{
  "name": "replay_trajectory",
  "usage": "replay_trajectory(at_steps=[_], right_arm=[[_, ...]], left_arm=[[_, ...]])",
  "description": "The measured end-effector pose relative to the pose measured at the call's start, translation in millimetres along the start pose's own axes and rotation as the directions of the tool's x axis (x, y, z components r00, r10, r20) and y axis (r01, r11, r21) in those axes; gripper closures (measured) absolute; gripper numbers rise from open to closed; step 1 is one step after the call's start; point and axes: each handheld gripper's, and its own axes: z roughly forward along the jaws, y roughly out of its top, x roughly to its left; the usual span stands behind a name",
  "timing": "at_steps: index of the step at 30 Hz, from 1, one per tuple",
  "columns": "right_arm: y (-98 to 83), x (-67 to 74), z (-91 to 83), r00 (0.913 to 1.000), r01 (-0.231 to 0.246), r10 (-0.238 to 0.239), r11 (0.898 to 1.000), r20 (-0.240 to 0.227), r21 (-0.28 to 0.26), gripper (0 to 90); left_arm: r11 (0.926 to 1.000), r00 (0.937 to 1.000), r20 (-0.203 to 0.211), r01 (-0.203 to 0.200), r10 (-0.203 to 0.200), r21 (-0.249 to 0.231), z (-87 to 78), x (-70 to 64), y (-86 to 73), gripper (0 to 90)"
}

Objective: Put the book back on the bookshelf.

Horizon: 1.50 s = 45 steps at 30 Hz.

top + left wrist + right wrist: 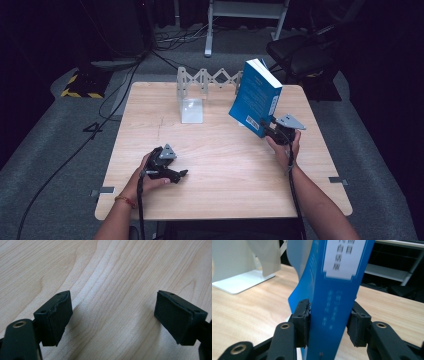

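The right gripper (270,128) is clamped on the spine of one blue book (255,97), holding it tilted in the air over the right side of the worktop (225,165). The left gripper (172,172) rests released and empty, near left. The step in hand looks like carrying the book to the one white rack (200,82) at the far edge; next, it would need standing upright between the rack's dividers before release.

A light wooden table (220,165) stands on grey carpeted floor (45,145) in a dim room, with black cables (165,55) trailing, a yellow-and-black striped floor edge (80,87), a white metal frame (245,15) and a dark chair (300,55) behind.
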Motion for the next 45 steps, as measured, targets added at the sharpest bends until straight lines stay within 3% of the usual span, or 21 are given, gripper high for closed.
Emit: replay_trajectory(at_steps=[6, 9, 12, 17, 21, 28, 30, 32, 35, 36, 37, 39, 44, 45], right_arm=[[-13.5, -3.6, -5.0, 0.9991, 0.009, -0.006, 0.998, -0.042, 0.06, 55.6], [-22.7, -3.6, -4.7, 0.9969, 0.029, -0.021, 0.993, -0.076, 0.117, 56.6], [-22.6, -5.6, -6.7, 0.9948, 0.042, -0.03, 0.991, -0.098, 0.125, 58.5], [-23.2, -2.8, -4.7, 0.9945, 0.06, -0.046, 0.985, -0.094, 0.159, 59.0], [-22.6, -2.9, -2.4, 0.9951, 0.047, -0.031, 0.984, -0.094, 0.171, 59.4], [-23.6, 6.5, -5.1, 0.9927, 0.112, -0.101, 0.973, -0.065, 0.202, 61.8], [-25.7, 6.6, -10.8, 0.989, 0.139, -0.126, 0.972, -0.077, 0.19, 90.0], [-25.7, 9.8, -9.5, 0.9837, 0.173, -0.16, 0.965, -0.082, 0.198, 90.0], [-25.6, 10.9, -9.8, 0.9832, 0.177, -0.164, 0.966, -0.081, 0.189, 85.7], [-25.9, 8.2, -11.5, 0.9871, 0.153, -0.141, 0.971, -0.076, 0.185, 69.7], [-26.0, 5.9, -12.3, 0.9901, 0.132, -0.12, 0.974, -0.072, 0.186, 67.4], [-26.3, 1.6, -15.2, 0.9899, 0.108, -0.09, 0.98, -0.11, 0.168, 66.0], [-20.5, -1.8, -21.0, 0.9839, 0.134, -0.109, 0.974, -0.142, 0.183, 54.7], [-13.0, -3.8, -25.7, 0.9844, 0.133, -0.111, 0.977, -0.137, 0.164, 49.9]], left_arm=[[1.0, 1.0, -0.001, 0.001, -0.001, 0.0, 0.0, -0.1, 0.0, 15.4], [1.0, 1.0, -0.004, 0.001, -0.001, 0.0, -0.1, -0.5, -0.1, 15.4], [1.0, 1.0, -0.002, 0.002, -0.002, 0.0, -0.1, -0.3, -0.1, 15.4], [1.0, 1.0, -0.003, 0.002, -0.002, 0.0, -0.1, -0.4, -0.2, 15.4], [1.0, 1.0, -0.002, 0.002, -0.002, 0.0, -0.1, -0.3, -0.1, 15.4], [1.0, 1.0, -0.002, 0.002, -0.002, 0.0, -0.2, -1.0, -0.3, 15.4], [1.0, 1.0, 0.001, 0.001, -0.001, 0.0, -0.1, -1.1, -0.2, 15.4], [1.0, 1.0, 0.004, -0.002, 0.002, 0.001, -0.1, -1.0, -0.1, 15.4], [1.0, 1.0, 0.004, -0.006, 0.006, 0.001, -0.2, -1.2, -0.2, 15.5], [1.0, 1.0, 0.004, -0.004, 0.004, 0.001, -0.2, -1.2, -0.2, 15.4], [1.0, 1.0, 0.004, -0.003, 0.003, 0.001, -0.2, -1.2, -0.2, 15.4], [1.0, 1.0, 0.005, -0.002, 0.002, 0.002, -0.1, -1.1, -0.1, 15.3], [1.0, 1.0, 0.006, -0.003, 0.003, 0.001, 0.1, -0.9, 0.0, 15.3], [1.0, 1.0, 0.006, -0.003, 0.003, 0.001, 0.0, -0.9, 0.0, 15.3]])
